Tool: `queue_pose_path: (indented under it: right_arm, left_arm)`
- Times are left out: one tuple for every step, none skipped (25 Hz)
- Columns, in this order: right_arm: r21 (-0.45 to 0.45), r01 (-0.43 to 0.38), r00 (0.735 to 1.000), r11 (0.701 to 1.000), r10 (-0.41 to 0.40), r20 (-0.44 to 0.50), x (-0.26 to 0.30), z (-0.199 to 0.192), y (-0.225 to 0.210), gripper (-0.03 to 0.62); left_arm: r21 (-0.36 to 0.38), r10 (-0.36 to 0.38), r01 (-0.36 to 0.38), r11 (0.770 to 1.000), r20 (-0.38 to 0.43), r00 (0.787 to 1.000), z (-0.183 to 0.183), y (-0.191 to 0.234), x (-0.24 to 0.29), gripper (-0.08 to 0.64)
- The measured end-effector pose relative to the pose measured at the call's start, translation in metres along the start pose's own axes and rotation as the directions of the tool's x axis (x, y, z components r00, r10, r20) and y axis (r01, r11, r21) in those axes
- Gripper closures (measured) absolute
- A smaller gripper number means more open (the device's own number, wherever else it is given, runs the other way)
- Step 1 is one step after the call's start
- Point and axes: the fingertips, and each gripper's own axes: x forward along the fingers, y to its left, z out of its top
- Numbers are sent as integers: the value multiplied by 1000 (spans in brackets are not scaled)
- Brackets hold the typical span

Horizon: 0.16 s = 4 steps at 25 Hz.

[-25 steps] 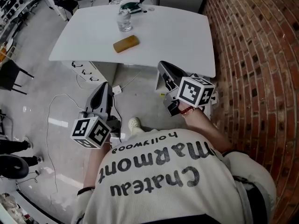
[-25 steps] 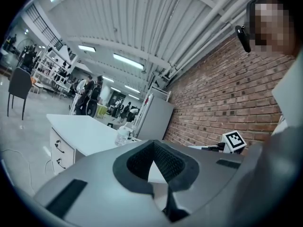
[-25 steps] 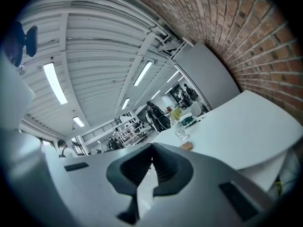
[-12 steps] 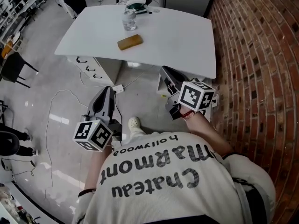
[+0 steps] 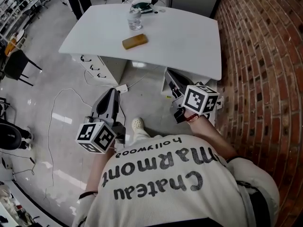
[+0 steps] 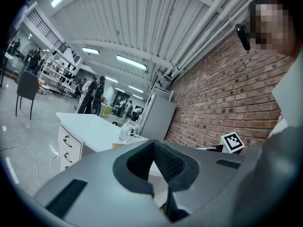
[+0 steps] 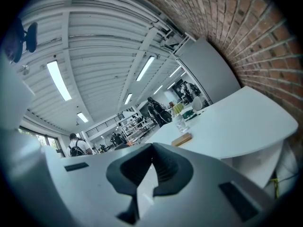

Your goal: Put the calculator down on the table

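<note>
A white table stands ahead of me with a flat tan block, a clear glass and a dark green item on it. I cannot tell which of these is the calculator. My left gripper hangs over the floor short of the table, shut with nothing in it. My right gripper is just before the table's near edge, also shut and holding nothing. The left gripper view shows its closed pads below the table. In the right gripper view the block and glass lie beyond the closed jaws.
A brick wall runs along the right. White drawers sit under the table's left side. A cable trails on the grey floor, and a dark chair stands at the left. My shoe shows between the grippers.
Both grippers and I have edged a little toward the table, which now sits lower and nearer in the head view. Both jaws stay shut.
</note>
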Motion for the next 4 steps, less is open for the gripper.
queue_pose_path:
  right_arm:
    - [2,0,1000,1000,0,-2,1,0,0,600]
    - [3,-1,1000,1000,1,-4,2,-1,-1,601]
    - [4,-2,1000,1000,2,-6,3,-1,-1,601]
    - [5,-3,1000,1000,3,-7,5,-2,-1,600]
  left_arm:
    - [-1,2,-2,1000,-1,1000,0,1,0,558]
    - [-2,4,-4,1000,-1,1000,0,2,1,558]
    - [-3,6,-6,1000,-2,1000,0,3,1,560]
    - [-4,8,-8,1000,-2,1000,0,4,1,560]
